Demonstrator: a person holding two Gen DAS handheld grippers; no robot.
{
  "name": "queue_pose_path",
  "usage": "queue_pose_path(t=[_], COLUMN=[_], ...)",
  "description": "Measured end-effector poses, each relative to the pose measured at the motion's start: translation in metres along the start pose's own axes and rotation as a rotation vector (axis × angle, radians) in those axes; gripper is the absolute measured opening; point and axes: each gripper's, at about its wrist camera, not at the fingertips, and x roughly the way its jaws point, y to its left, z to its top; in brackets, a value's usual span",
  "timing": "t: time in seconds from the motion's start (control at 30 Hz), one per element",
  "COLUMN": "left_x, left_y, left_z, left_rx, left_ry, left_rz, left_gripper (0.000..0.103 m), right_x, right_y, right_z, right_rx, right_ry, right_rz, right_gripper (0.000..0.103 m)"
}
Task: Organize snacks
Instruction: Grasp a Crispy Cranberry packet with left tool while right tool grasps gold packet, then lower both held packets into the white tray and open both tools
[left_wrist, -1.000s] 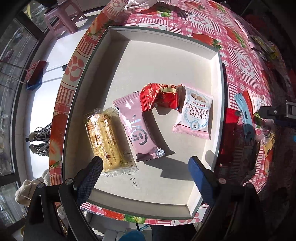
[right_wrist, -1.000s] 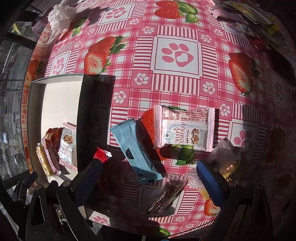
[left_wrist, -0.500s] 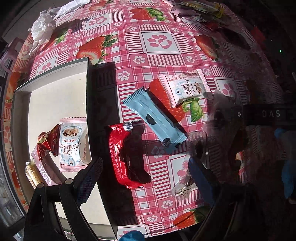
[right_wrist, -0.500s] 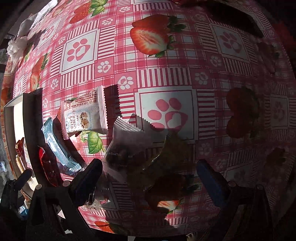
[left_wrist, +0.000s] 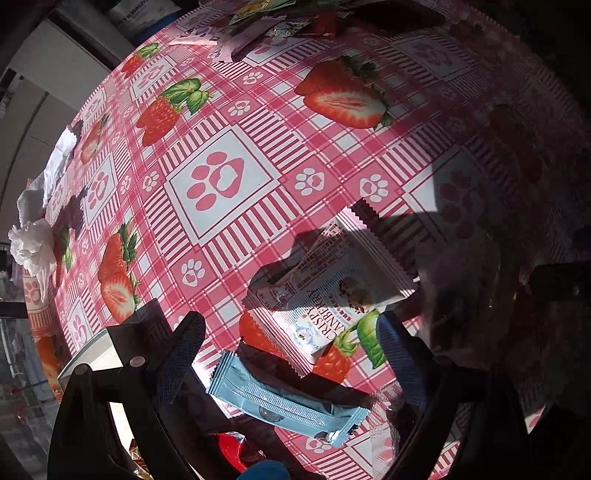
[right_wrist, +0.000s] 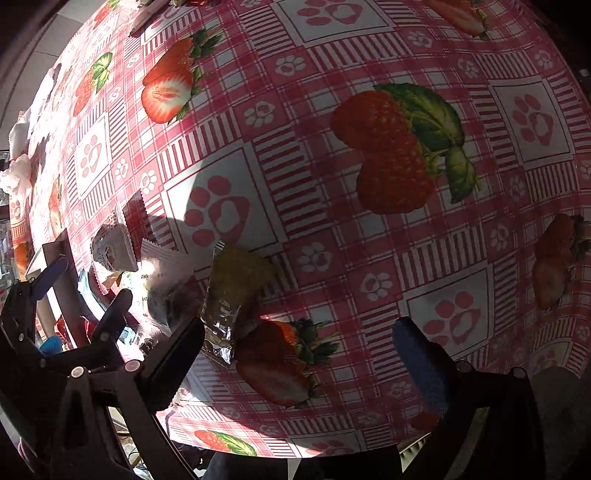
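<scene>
Cranberry packet (left_wrist: 332, 295): white "Crispy Cranberry" pouch, flat on the tabletop (left_wrist: 221, 184), half in shadow, one end toward 1 o'clock.
Blue bar (left_wrist: 288, 402): lies just nearer than the packet, slanting toward 4 o'clock.
Left tongs (left_wrist: 291, 343): wide open, empty; the packet sits between the jaws at 12 o'clock, the blue bar under them.
Step, I reckon: pick one wrapper; come down square across its short width, pinch mid-body, lift clear of its neighbour.
Clear cake pack (right_wrist: 236, 291): yellow, crinkly, just beside the left finger at 11 o'clock.
Right tongs (right_wrist: 299, 350): spread open, holding nothing, over bare cloth.
Tray (left_wrist: 92, 354): only a white corner shows, at 8 o'clock.
</scene>
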Motion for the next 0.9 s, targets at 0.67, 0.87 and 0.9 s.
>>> queue_pose_path(t=[0.67, 0.87, 0.9], left_x=[0.042, 0.022, 0.018], left_y=[0.044, 0.017, 0.014], left_z=[0.036, 0.031, 0.032], left_rx=[-0.289, -0.238, -0.229], left_ry=[0.133, 0.094, 0.083], left_rz=[-0.186, -0.188, -0.189], left_gripper=[0.103, 0.077, 0.065], right_x=[0.045, 0.051, 0.046], right_y=[0.02, 0.067, 0.067], right_z=[-0.011, -0.038, -0.042], right_rx=[-0.094, -0.191, -0.213], right_ry=[-0.016, -0.037, -0.048], right_rz=[-0.165, -0.189, -0.191], right_gripper=[0.103, 0.07, 0.049])
